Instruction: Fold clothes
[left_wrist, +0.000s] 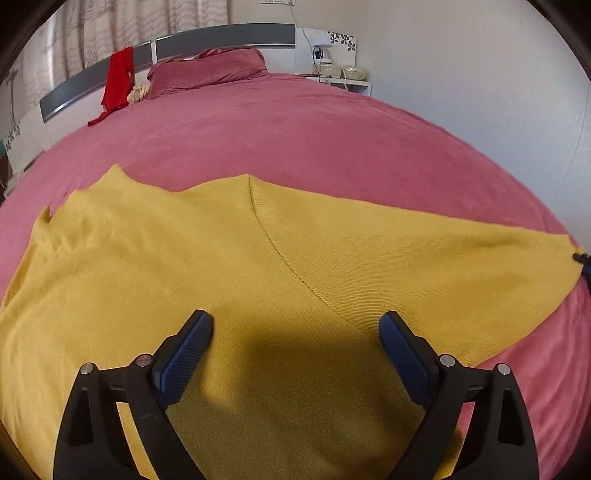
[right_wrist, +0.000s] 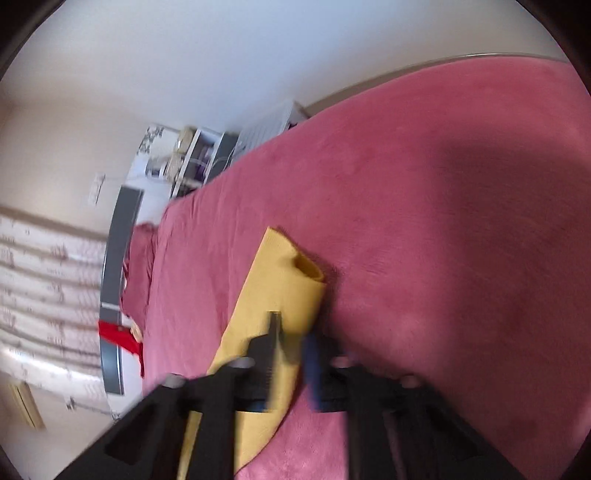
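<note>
one yellow sweater (left_wrist: 221, 266) lies on one pink bed (left_wrist: 295, 140); left gripper (left_wrist: 295, 332) gapes wide, empty; right gripper (right_wrist: 291, 350) pinches its sleeve.

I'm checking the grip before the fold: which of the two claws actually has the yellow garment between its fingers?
The right claw: it pinches the yellow garment's sleeve. The left claw hovers wide open above the body, holding nothing.
</note>
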